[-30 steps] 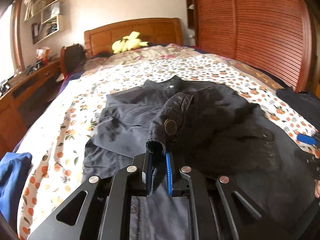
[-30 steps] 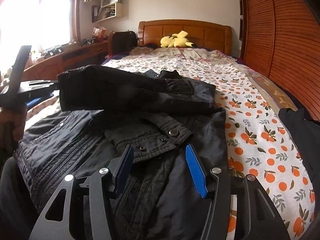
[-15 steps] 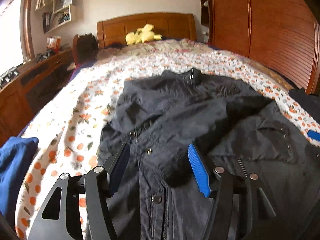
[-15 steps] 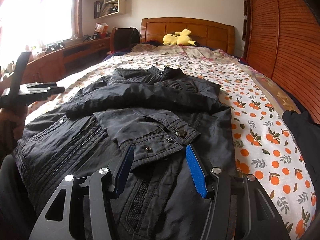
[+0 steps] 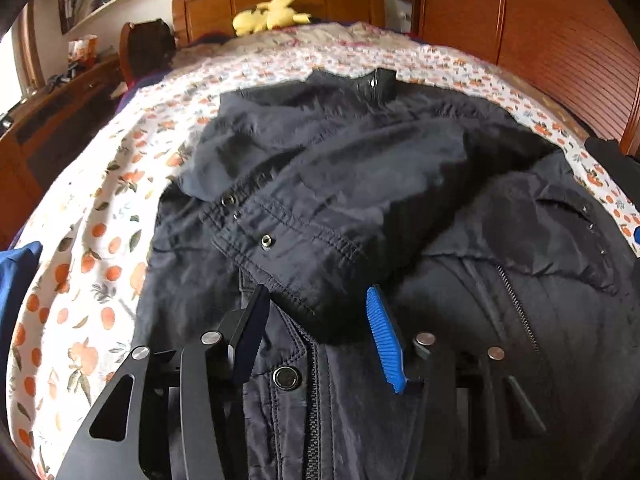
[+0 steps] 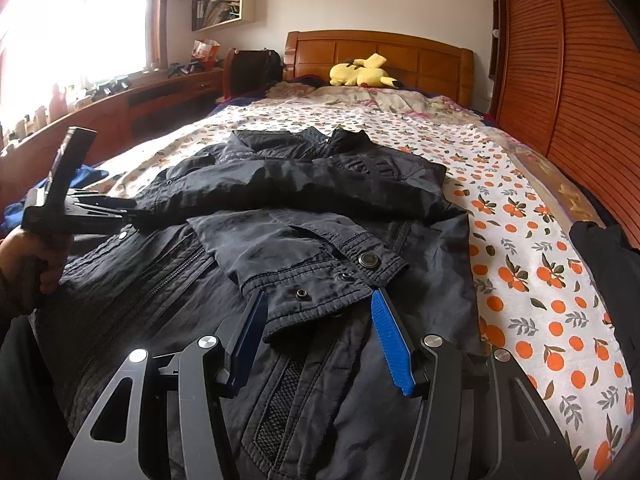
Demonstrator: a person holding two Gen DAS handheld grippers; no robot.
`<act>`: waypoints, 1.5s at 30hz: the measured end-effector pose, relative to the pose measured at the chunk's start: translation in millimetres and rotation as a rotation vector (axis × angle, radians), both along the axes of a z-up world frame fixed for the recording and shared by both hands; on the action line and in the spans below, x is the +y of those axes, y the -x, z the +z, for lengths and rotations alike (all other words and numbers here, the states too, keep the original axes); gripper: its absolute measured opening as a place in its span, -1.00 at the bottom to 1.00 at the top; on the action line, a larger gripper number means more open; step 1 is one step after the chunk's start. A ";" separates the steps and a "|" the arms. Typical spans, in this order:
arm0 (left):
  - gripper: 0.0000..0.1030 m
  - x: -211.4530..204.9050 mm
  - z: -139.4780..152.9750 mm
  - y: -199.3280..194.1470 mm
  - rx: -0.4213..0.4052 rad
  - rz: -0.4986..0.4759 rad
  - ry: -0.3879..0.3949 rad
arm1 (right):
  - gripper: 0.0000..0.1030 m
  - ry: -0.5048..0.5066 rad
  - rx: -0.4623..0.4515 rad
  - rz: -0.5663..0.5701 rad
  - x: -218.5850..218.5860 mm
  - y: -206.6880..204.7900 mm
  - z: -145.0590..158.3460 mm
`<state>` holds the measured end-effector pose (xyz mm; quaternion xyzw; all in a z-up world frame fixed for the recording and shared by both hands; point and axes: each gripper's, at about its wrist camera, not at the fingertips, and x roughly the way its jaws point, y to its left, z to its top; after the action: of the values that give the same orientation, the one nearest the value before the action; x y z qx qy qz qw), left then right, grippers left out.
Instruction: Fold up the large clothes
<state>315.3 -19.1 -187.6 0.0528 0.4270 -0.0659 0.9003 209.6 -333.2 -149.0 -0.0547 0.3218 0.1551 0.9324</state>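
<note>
Bed [image 6: 520,184], orange-print sheet: black jacket [image 6: 320,200] lay flat, sleeves crossed over chest. Soft, bulky, probably slippery; best held at cuff [image 6: 320,280] or hem. Left tool [image 5: 316,320] and right tool [image 6: 318,320]: both spread apart, empty.

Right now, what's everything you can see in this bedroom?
jacket: one, black, spread on the bed, both sleeves folded across its front
bedspread: one, white with orange fruit print, under the jacket
plush toy: one, yellow, by the headboard
headboard: one, brown wood, far end
blue cloth: one, left bed edge
dark garment: one, right bed edge
left gripper: open, over one cuff
right gripper: open, around the other cuff
</note>
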 end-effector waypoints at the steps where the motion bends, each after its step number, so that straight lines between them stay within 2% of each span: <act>1: -0.43 1.2 -1.1 -1.4 0.008 -0.007 0.009 | 0.03 0.000 0.000 -0.001 0.0 0.1 -0.1; 3: -0.83 2.2 0.2 -0.5 0.024 -0.039 0.046 | 0.03 0.001 -0.001 0.001 0.5 0.6 0.0; 4: -0.86 2.9 2.5 1.7 0.015 -0.041 0.045 | 0.03 0.003 0.000 0.002 0.4 0.3 -0.2; 6: -0.89 1.2 13.8 11.5 -0.030 -0.053 0.021 | 0.03 0.005 -0.001 0.004 0.6 0.5 -0.1; 12: -0.90 -2.8 61.6 52.7 -0.141 -0.088 0.059 | 0.02 0.004 -0.002 0.003 0.4 0.7 0.2; 20: -0.85 -15.4 65.0 76.9 -0.142 -0.109 0.057 | 0.02 0.005 -0.003 0.004 0.4 1.0 0.2; 23: -0.73 -12.0 63.9 81.0 -0.159 -0.106 0.067 | 0.03 0.011 -0.001 0.002 1.1 0.9 0.4; 25: -0.36 -8.1 63.3 84.3 -0.178 -0.095 0.053 | 0.03 0.010 -0.002 0.002 0.9 0.9 0.0; 26: -0.25 -7.1 64.0 87.8 -0.188 -0.092 0.046 | 0.03 0.011 -0.002 0.002 0.9 0.8 0.1; 28: 0.26 -4.0 66.0 95.7 -0.212 -0.086 0.034 | 0.02 0.010 -0.004 0.005 1.2 1.3 0.3; 33: 0.91 6.7 69.2 117.6 -0.267 -0.051 -0.010 | 0.03 0.015 -0.002 0.008 3.9 -0.1 -1.3; 36: 0.96 16.3 69.4 129.8 -0.290 -0.031 -0.019 | 0.03 0.001 0.002 0.008 5.8 -1.1 0.8; 41: 0.96 34.4 65.5 142.8 -0.281 -0.008 0.021 | 0.03 -0.015 -0.023 0.027 18.3 -5.4 20.5; 45: 0.96 45.4 62.0 149.1 -0.276 0.001 0.038 | -0.01 0.008 -0.034 0.046 33.0 -29.3 38.3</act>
<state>166.2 26.3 -125.6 0.0442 0.2980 -0.0659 0.9513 238.9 -300.2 -110.6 -0.0683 0.3053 0.1742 0.9337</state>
